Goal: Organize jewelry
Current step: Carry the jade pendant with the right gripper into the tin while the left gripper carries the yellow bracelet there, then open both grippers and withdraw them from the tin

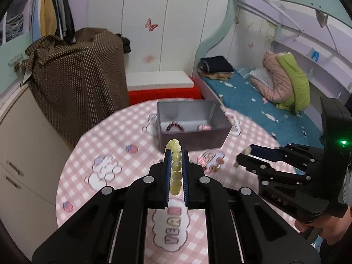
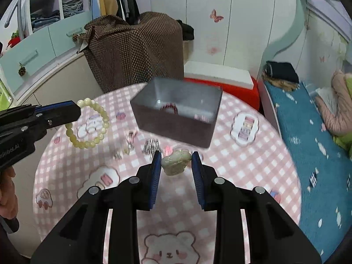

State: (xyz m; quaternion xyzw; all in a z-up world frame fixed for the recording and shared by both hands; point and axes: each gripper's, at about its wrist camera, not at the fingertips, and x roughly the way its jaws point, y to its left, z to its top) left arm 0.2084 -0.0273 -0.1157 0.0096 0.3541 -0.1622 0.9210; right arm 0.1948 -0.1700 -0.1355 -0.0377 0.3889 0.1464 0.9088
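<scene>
My left gripper (image 1: 176, 154) is shut on a pale yellow bead bracelet (image 1: 176, 167) and holds it above the table, short of the grey box (image 1: 193, 136). The bracelet hangs as a ring in the right wrist view (image 2: 88, 127). The box (image 2: 176, 123) holds a red bead bracelet (image 2: 169, 106) and a pink piece (image 1: 204, 127). My right gripper (image 2: 177, 158) is shut on a pale green jade pendant (image 2: 176, 161), lifted above the table. It shows from the side in the left wrist view (image 1: 241, 157).
Small silver and pink jewelry pieces (image 2: 151, 147) lie on the round pink checked table (image 2: 242, 171) before the box. A brown dotted cloth bundle (image 2: 136, 48) stands behind the table. A bed with a blue cover (image 2: 308, 132) lies to the right.
</scene>
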